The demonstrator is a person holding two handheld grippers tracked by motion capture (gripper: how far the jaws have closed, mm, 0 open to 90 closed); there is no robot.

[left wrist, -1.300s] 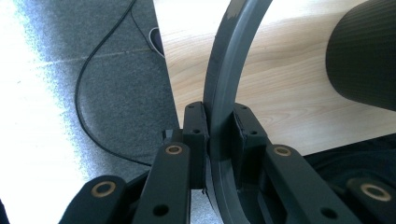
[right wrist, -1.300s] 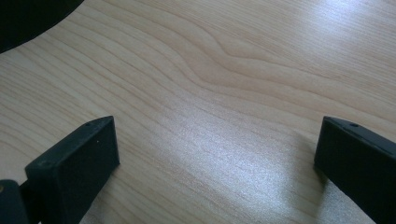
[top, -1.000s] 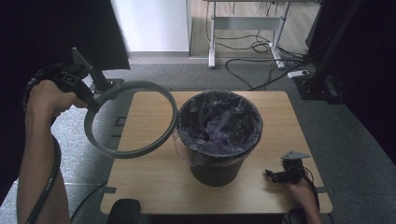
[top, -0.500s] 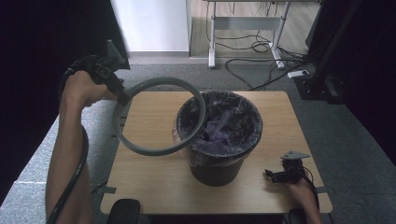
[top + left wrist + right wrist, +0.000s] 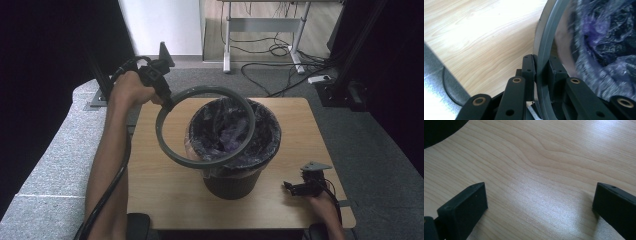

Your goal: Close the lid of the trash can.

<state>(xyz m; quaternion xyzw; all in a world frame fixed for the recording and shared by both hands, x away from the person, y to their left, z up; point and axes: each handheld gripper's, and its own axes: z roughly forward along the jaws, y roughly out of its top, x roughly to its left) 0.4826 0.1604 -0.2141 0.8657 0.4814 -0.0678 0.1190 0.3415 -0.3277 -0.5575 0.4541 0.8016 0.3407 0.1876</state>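
A grey plastic ring [image 5: 170, 145] hangs tilted in the air, half over the mouth of the dark bin [image 5: 230, 182]. The bin stands mid-table with a purple-tinted bag [image 5: 227, 132] lining it. My left gripper [image 5: 165, 100] is shut on the ring's far-left rim. In the left gripper view both pads clamp the ring's edge [image 5: 544, 50], and the bag [image 5: 609, 37] shows through the hoop. My right gripper [image 5: 295, 188] rests low on the table at the near right. Its jaws [image 5: 539, 202] stand wide open over bare wood.
The wooden table [image 5: 165, 195] has bare room left of and in front of the bin. Black curtains close both sides. A desk frame with floor cables [image 5: 272, 50] stands beyond the table's far edge.
My left hand has carried the ring rightward, from beside the table's left edge until it overlaps the bin's mouth. The right gripper has stayed put.
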